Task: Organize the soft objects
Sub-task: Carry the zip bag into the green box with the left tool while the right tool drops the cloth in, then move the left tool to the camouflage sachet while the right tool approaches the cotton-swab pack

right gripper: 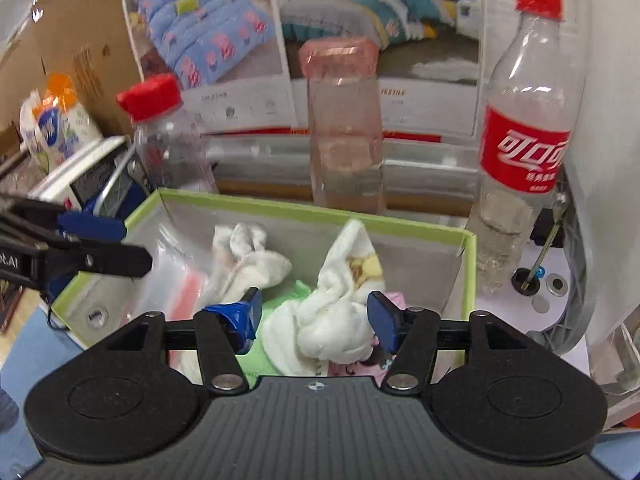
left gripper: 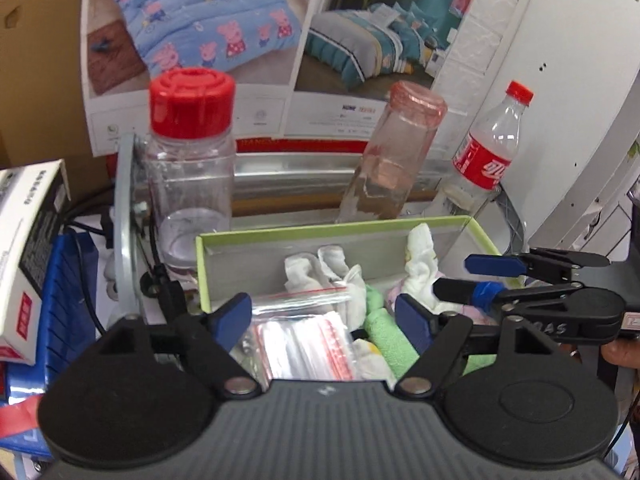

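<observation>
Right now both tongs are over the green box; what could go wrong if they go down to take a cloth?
1. The right tongs are open around the white cloth, which lies tangled over the green cloth; both might lift together.
2. The left tongs hover over slippery plastic bags, which could be caught instead.
3. The empty cola bottle stands close behind the green box; a bump may topple it.

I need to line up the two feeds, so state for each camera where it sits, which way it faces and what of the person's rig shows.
Left wrist: on the left gripper, looking forward and down into the green-rimmed box, over the zip bags; its own open jaws show, and the right gripper enters from the right.
Right wrist: on the right gripper, facing the same box, over the white cloth; its own open jaws show, the left gripper at left.
Shared: box, green cloth, cola bottle.
</observation>
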